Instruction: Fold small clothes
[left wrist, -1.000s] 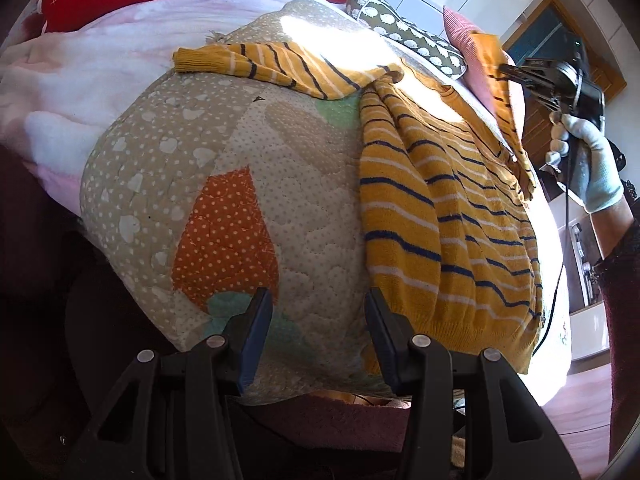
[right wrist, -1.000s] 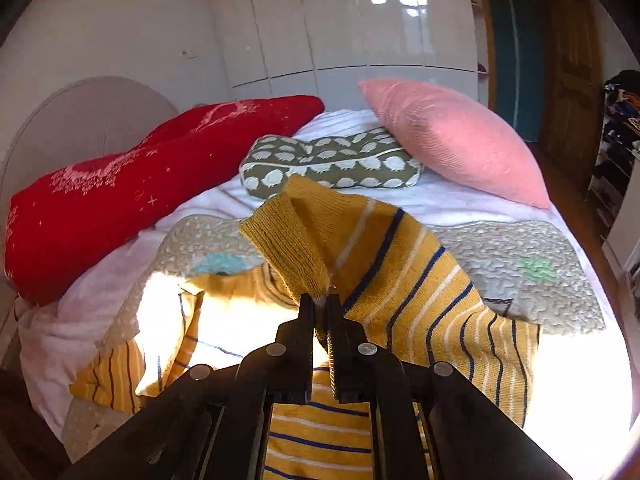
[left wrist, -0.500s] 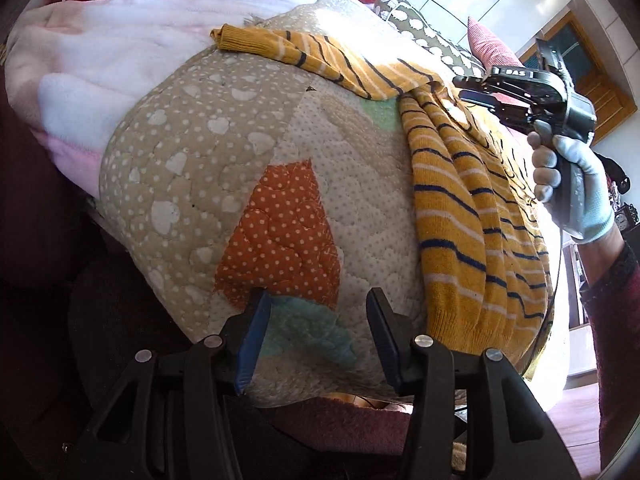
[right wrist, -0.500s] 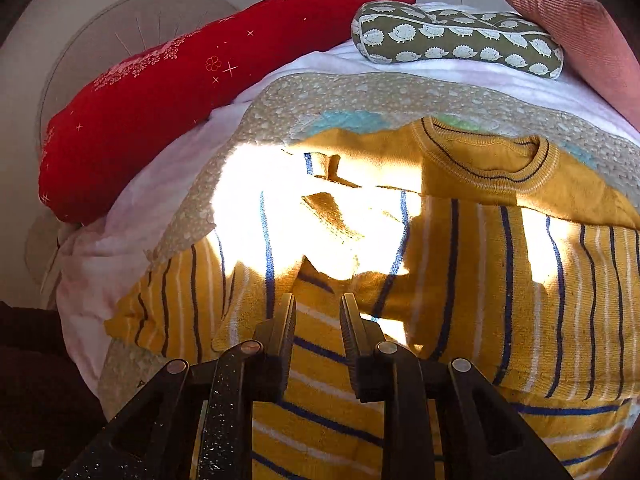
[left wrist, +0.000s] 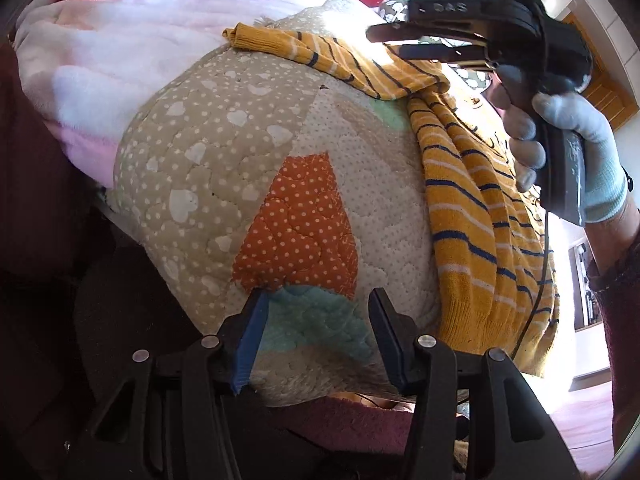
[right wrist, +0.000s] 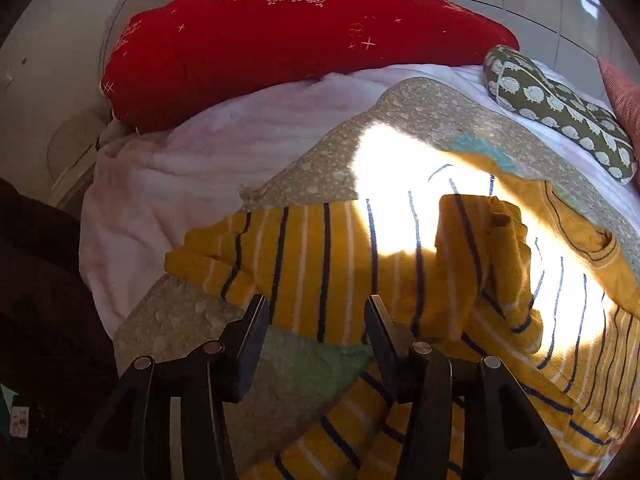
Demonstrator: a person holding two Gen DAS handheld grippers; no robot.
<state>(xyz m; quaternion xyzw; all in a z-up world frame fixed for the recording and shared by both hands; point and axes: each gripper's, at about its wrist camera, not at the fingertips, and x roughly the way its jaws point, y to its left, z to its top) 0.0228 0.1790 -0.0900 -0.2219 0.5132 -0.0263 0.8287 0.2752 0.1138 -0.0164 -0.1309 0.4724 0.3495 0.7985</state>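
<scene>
A small yellow sweater with navy and white stripes point(left wrist: 472, 216) lies on a patchwork quilt point(left wrist: 240, 160). One sleeve point(left wrist: 320, 56) stretches out to the left. In the right wrist view the sweater point(right wrist: 460, 280) has its other sleeve folded onto the body point(right wrist: 480, 232). My left gripper point(left wrist: 316, 336) is open and empty at the quilt's near edge, left of the sweater hem. My right gripper point(right wrist: 316, 332) is open and empty, just above the outstretched sleeve point(right wrist: 280, 248); it also shows in the left wrist view point(left wrist: 384, 40), held in a gloved hand.
A red pillow point(right wrist: 300, 44) and a green patterned cushion point(right wrist: 560, 108) lie at the head of the bed. A pink fleece blanket point(left wrist: 100, 92) lies beside the quilt. A dark surface point(left wrist: 48, 280) drops away below the bed edge.
My right gripper let go of the sleeve it held up, leaving it folded on the body, opened wide and moved left over the other sleeve. My left gripper stayed open, shifting slightly.
</scene>
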